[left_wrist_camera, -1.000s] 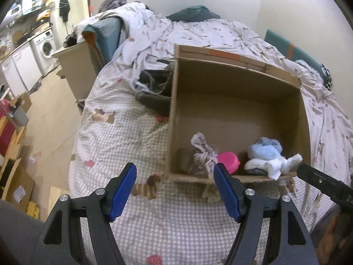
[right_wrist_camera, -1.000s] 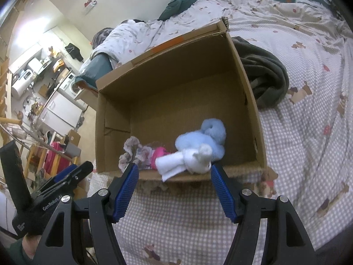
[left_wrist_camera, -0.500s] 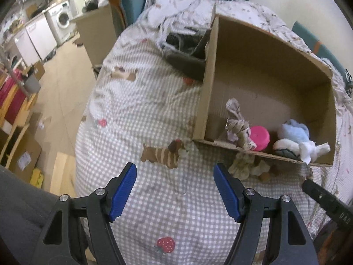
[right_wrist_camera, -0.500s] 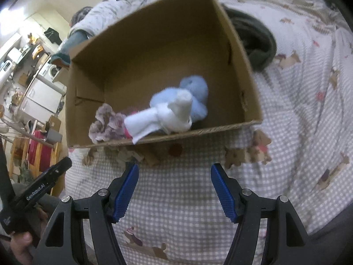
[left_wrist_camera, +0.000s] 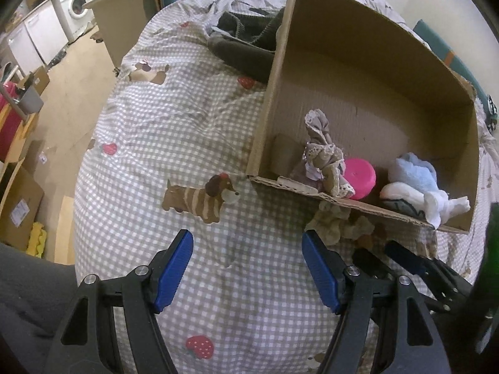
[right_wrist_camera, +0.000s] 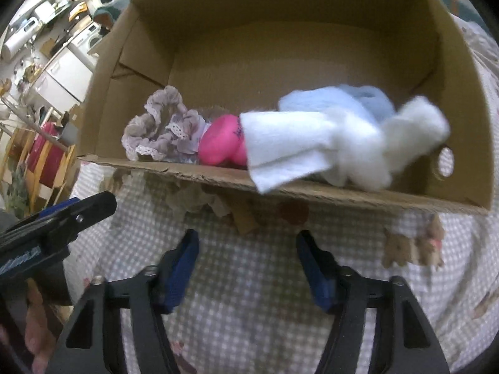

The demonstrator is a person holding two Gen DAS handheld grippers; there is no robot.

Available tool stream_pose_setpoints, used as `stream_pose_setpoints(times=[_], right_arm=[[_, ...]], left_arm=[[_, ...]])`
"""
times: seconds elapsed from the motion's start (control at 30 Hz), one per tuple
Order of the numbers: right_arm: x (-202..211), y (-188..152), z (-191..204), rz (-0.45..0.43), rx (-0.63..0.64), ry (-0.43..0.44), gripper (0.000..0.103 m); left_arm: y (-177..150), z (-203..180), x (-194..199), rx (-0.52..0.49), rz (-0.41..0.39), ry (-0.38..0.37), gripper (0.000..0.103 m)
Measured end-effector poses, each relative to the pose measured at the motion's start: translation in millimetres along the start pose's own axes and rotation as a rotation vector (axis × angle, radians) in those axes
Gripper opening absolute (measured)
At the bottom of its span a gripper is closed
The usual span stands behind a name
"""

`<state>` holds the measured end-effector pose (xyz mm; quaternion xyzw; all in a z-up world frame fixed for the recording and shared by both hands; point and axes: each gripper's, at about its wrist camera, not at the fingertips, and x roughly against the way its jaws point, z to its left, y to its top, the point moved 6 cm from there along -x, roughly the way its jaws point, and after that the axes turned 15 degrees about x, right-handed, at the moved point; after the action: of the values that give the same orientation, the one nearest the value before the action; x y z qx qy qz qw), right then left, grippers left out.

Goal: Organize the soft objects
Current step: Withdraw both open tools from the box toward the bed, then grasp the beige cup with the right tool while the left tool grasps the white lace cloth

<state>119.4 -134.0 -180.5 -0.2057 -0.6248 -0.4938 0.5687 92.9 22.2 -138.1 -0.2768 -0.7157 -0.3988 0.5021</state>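
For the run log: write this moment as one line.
left gripper: open, empty | right gripper: open, empty | cardboard box: holds white cloth, pink item, frilly fabric

Checked bedspread, washing machine beyond

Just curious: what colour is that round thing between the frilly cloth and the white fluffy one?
Bright pink round thing, clearest in the right wrist view.

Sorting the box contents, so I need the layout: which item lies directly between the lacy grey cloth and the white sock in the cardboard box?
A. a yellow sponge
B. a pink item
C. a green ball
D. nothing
B: the pink item sits between the lacy grey cloth and the white sock in the cardboard box.
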Motion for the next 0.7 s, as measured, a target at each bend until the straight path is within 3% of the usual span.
stream_pose_setpoints(times=[0.1, 0.17, 0.23, 0.3, 0.7], right_arm=[[-12.2, 3.3, 2.0, 0.029, 0.025, -0.002, 0.036], [-15.2, 3.7, 5.2, 0.033, 0.043, -0.011, 0.028], [-13.5, 3.8, 9.9, 0.022, 0.061, -0.021, 0.014], [-10.7, 4.0, 11.7, 0.016, 0.065, -0.016, 0.008], [40.3, -8.1, 5.6, -0.031, -0.004, 0.048, 0.006]], left_arm=[[-0.3, -1.4, -3.8, -0.007, 0.007, 0.009, 0.07], [-0.1, -1.6, -6.3, -0.006, 0.012, 0.01, 0.07], [0.2, -2.2, -8.4, -0.003, 0.02, 0.008, 0.07], [-0.8, -4.4, -10.4, -0.006, 0.029, 0.004, 0.07], [-13.0, -23.1, -11.2, -0.068, 0.053, -0.045, 0.069]])
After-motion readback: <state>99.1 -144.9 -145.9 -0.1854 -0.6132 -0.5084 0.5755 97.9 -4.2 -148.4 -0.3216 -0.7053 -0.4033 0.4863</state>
